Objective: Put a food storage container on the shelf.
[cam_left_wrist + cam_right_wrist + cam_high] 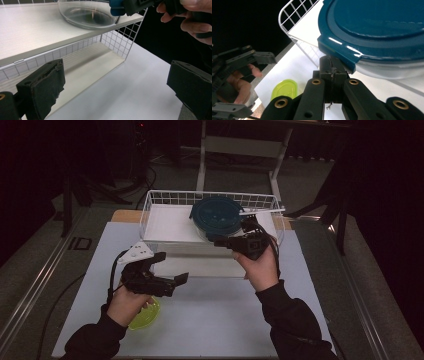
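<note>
A round glass container (87, 15) with a teal lid (217, 215) stands on a white board at the right end of a wire basket (150, 200). My right gripper (217, 240) reaches it from the front. In the right gripper view its jaws are shut flat together (332, 62), tips right under the tab of the teal lid (382, 30); nothing shows between the pads. My left gripper (171, 266) hovers open over the table, front left of the basket. Its pads (112, 85) stand wide apart with nothing between them.
A yellow-green lid (145, 315) lies on the white table (215, 320) under my left hand; it is also in the right gripper view (284, 88). The board (170, 222) in the basket is bare at its left half. Dark floor and a table frame lie beyond.
</note>
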`<state>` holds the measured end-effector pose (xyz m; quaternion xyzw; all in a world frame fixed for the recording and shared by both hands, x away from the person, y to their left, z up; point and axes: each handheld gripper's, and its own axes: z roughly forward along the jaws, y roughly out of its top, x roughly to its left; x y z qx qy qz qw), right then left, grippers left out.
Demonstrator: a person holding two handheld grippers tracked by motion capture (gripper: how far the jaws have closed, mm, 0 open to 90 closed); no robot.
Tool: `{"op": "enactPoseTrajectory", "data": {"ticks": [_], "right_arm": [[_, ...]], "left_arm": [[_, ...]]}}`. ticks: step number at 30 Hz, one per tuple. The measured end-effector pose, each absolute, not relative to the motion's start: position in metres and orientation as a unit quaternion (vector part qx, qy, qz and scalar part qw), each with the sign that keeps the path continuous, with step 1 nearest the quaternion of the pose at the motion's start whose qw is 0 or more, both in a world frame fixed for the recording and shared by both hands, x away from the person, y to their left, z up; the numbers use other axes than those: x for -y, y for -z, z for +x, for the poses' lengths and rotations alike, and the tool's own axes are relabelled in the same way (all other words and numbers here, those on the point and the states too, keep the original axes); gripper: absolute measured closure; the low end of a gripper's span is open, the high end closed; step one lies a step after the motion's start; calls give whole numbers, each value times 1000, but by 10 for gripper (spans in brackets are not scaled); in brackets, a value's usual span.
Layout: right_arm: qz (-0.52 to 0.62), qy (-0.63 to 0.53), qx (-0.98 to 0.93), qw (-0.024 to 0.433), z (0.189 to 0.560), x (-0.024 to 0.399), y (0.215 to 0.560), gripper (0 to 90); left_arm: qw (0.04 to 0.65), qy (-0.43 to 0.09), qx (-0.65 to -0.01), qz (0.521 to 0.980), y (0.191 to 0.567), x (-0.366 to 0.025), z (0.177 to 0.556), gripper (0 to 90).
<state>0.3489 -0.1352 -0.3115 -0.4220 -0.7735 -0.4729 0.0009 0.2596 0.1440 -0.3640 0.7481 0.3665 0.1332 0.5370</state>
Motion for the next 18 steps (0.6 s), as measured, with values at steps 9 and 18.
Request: {"op": "enactPoseTrajectory", "data": {"ticks": [9, 18], "right_arm": [[-438, 472, 765, -3, 360, 139, 312, 900], [-453, 471, 757, -19, 369, 142, 312, 899]], "left_arm": [[541, -143, -367, 743, 362, -147, 259, 13], [539, -136, -367, 746, 368, -150, 258, 13]]}}
